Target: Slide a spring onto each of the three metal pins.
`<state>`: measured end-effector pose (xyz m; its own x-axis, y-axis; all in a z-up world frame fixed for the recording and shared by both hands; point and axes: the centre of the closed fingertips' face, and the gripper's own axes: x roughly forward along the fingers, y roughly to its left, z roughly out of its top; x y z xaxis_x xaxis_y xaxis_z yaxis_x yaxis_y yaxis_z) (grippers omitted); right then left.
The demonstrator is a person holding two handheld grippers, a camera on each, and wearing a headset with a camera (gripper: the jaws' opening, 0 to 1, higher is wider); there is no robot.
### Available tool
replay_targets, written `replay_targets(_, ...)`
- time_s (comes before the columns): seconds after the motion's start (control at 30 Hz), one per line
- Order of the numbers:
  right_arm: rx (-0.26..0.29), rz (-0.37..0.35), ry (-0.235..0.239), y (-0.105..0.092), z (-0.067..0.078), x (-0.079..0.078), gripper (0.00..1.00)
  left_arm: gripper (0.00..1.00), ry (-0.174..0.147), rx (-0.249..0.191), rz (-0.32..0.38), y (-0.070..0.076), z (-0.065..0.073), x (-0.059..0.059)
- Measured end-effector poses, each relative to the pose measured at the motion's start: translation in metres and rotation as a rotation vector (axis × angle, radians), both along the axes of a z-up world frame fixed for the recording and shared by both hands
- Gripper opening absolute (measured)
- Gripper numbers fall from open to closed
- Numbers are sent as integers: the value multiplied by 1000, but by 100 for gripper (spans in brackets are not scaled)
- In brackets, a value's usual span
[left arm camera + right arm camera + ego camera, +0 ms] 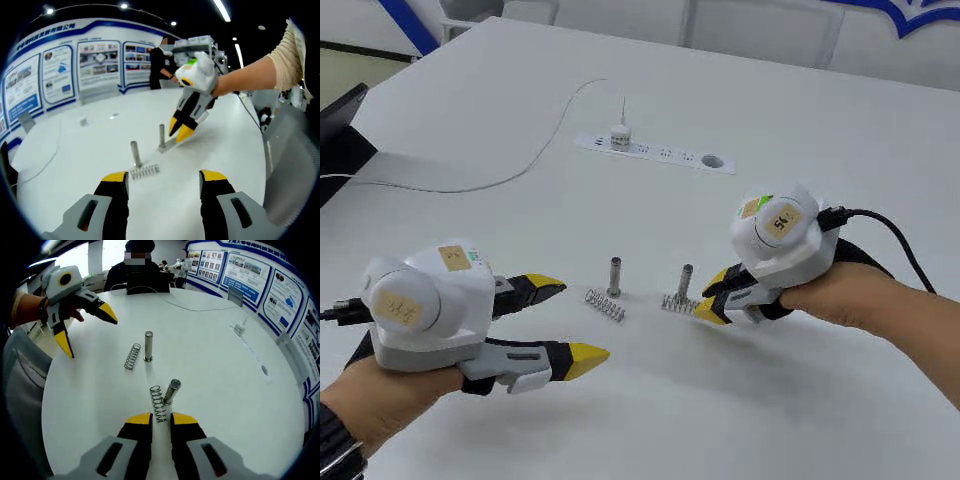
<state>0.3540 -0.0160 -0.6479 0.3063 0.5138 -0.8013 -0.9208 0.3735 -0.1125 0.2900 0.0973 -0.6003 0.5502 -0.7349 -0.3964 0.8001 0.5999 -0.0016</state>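
**Foreground, left.** The left gripper (570,320) is held in a hand low over the white table (740,400), its yellow-tipped jaws spread wide apart with nothing between them. In the left gripper view the tips point toward the left spring and the left pin beyond it, without touching either.

**Foreground, right.** The right gripper (705,301) is held in the other hand, tips angled down to the table. Its jaws stand close together with a narrow gap. In the right gripper view the near end of the right spring (158,403) reaches into that gap. It cannot be told whether the jaws pinch the coil or only flank it.

**Middle.** Two metal pins stand upright on the table, well apart from each other.
- The left spring (605,305) lies flat on the table just beside the foot of the left pin (614,277), on the side nearer the person. It is free of both grippers.
- The right spring lies flat with its far end at the foot of the right pin (685,282). Neither spring is threaded on a pin.

**Background.** A white power strip (655,153) lies across the table well beyond the pins. A white plug (620,135) sits in its left end, and a thin white cable (540,150) curves away leftward.
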Motion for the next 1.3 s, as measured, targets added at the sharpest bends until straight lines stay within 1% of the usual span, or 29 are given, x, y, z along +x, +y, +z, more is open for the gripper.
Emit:
replay_targets(0.43,-24,12,47,0,-13,-1,12,57,2,0,0,-1,0,-2)
replay_targets(0.5,-24,10,63,0,-14,-2,12,57,2,-1,1,-1,0,-2)
replay_targets(0.53,-17,2,64,0,-14,-1,12,57,2,-1,1,-1,0,-2)
replay_targets(0.73,-24,6,66,0,-14,-3,12,56,3,0,-2,-1,-1,-4)
replay_targets(0.9,-20,6,67,0,-11,-7,11,55,1,2,-10,-4,-1,-5)
replay_targets(1.07,-20,20,63,1,-5,-15,11,55,0,1,-23,-9,-1,-6)
replay_targets(1.3,-22,66,46,6,7,-30,11,53,-2,8,-56,-21,-2,-7)
